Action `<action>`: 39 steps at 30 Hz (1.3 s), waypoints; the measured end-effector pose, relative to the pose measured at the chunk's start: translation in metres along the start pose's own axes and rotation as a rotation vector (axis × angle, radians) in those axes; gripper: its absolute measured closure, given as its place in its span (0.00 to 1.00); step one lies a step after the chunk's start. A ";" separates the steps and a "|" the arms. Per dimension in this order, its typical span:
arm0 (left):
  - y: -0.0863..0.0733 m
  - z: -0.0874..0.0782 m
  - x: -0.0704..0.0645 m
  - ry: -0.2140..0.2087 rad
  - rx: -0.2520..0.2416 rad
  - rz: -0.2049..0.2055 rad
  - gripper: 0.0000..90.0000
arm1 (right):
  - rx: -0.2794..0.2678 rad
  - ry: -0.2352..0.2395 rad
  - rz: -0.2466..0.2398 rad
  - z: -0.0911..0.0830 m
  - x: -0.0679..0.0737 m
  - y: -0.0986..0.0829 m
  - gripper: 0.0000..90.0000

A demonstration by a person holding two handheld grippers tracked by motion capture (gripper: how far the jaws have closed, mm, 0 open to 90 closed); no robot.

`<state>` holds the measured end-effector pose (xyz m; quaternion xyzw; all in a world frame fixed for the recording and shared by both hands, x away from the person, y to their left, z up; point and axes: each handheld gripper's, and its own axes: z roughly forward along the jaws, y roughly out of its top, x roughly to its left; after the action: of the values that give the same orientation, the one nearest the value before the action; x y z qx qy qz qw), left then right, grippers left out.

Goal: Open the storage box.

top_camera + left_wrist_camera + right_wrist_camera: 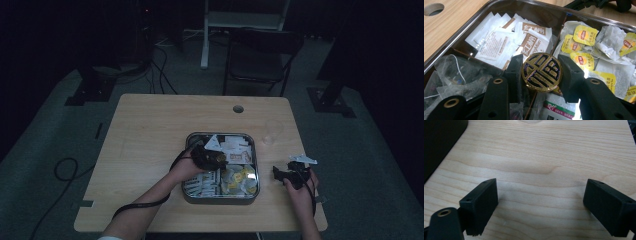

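Left gripper (541, 72) clamped on round gold-and-black knob (542, 72) over grey metal tea-bag tin (187, 145); right gripper (541, 207) wide, idle. Likely lid placement next: careful alignment needed.

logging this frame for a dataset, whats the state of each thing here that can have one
left gripper: shut on the round gold and dark blue medallion, over the tray
round gold and dark blue medallion: clamped edge to edge between the jaws, face to the camera
metal compartment tray: lidless, full of packets
yellow-tagged tea bags: loose in one compartment
white and brown sachets: stacked in another
right gripper: open, empty, over bare wooden table
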<state>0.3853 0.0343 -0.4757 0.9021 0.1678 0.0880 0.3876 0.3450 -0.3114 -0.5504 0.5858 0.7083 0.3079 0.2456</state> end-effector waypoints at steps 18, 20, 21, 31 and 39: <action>0.015 -0.013 -0.002 -0.012 -0.026 0.017 0.66 | 0.000 0.000 0.001 0.000 0.000 0.000 0.14; 0.017 -0.016 -0.002 -0.012 -0.023 0.021 0.66 | 0.000 0.000 0.001 0.000 0.000 0.000 0.14; 0.018 -0.016 -0.002 -0.011 -0.021 0.019 0.66 | 0.000 0.000 0.001 0.000 0.000 0.000 0.14; 0.014 -0.029 0.004 0.018 -0.030 -0.001 0.66 | -0.001 0.000 -0.001 0.000 0.000 0.000 0.14; 0.006 -0.041 0.013 0.049 -0.037 -0.032 0.66 | -0.002 -0.001 -0.003 0.000 0.000 0.000 0.14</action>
<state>0.3867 0.0631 -0.4429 0.8897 0.1899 0.1071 0.4013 0.3451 -0.3116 -0.5504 0.5847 0.7087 0.3081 0.2468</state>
